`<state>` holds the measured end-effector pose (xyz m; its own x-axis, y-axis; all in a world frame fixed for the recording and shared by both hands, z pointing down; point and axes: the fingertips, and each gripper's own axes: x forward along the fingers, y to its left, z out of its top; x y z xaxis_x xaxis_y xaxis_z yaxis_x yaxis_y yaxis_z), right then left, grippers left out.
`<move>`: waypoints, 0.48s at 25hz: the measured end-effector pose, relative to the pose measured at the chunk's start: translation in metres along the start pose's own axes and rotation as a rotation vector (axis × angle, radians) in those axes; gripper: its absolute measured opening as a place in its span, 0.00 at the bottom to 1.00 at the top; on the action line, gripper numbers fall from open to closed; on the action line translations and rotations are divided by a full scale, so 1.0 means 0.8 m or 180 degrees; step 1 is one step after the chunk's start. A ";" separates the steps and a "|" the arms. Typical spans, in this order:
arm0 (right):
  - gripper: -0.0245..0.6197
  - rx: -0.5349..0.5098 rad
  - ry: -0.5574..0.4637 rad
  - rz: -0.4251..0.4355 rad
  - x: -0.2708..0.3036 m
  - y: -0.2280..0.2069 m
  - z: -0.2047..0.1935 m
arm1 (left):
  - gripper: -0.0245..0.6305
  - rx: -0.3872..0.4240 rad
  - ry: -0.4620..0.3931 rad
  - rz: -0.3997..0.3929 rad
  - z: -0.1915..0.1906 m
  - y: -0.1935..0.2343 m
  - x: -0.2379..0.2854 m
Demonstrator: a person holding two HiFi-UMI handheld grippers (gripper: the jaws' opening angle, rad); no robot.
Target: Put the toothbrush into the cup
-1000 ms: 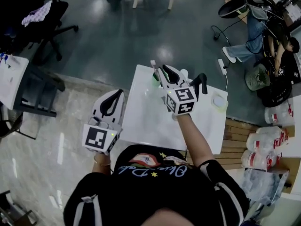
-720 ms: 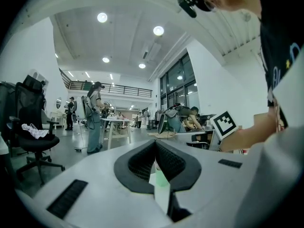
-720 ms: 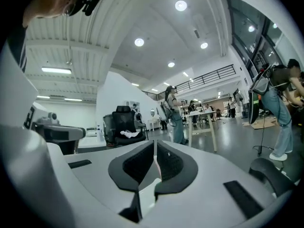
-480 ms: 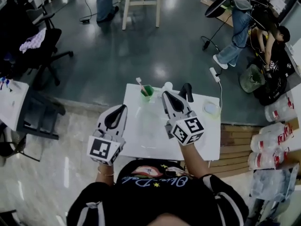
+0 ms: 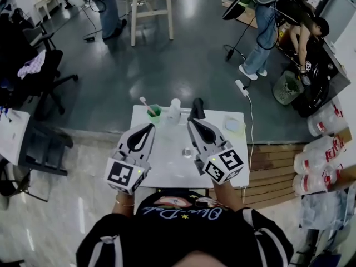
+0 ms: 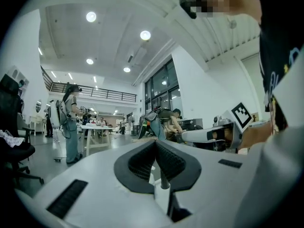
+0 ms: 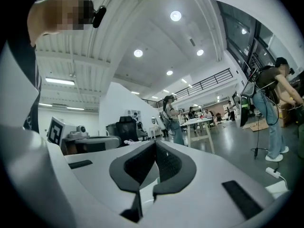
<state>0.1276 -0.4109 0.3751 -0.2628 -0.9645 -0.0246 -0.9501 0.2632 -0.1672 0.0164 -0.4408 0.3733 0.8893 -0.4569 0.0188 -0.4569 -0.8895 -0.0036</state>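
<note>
The toothbrush [image 5: 146, 104] leans in the green cup [image 5: 154, 115], just ahead of the left claw [image 5: 147, 128] and ahead-left of the right claw [image 5: 193, 123]. It looks light, stiff and slim, probably best pinched on its exposed upper end. Both claws are closed and empty over the bench [image 5: 167, 166].

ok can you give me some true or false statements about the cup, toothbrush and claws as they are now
1. The pale toothbrush stands in the green plastic cup. True.
2. The left claw is shut on the toothbrush. False: it is shut, with nothing between its jaws.
3. The right claw is shut and empty. True.
4. The green cup lies tipped over at the near edge of the white table. False: it stands upright near the far left corner.
</note>
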 end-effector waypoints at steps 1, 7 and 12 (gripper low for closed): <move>0.04 -0.0016 -0.0009 0.0006 -0.005 -0.002 0.002 | 0.04 0.0010 0.0003 -0.0026 0.001 -0.007 0.003; 0.04 -0.0062 -0.0038 0.0044 -0.024 -0.006 0.007 | 0.04 0.0054 0.0061 -0.0087 0.001 -0.035 0.010; 0.04 -0.0007 -0.0046 0.0084 -0.030 -0.005 0.006 | 0.04 0.0090 0.0065 -0.0107 0.005 -0.046 0.011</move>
<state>0.1381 -0.3888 0.3719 -0.2854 -0.9574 -0.0432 -0.9432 0.2886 -0.1643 0.0408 -0.4120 0.3698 0.9035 -0.4267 0.0399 -0.4257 -0.9043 -0.0310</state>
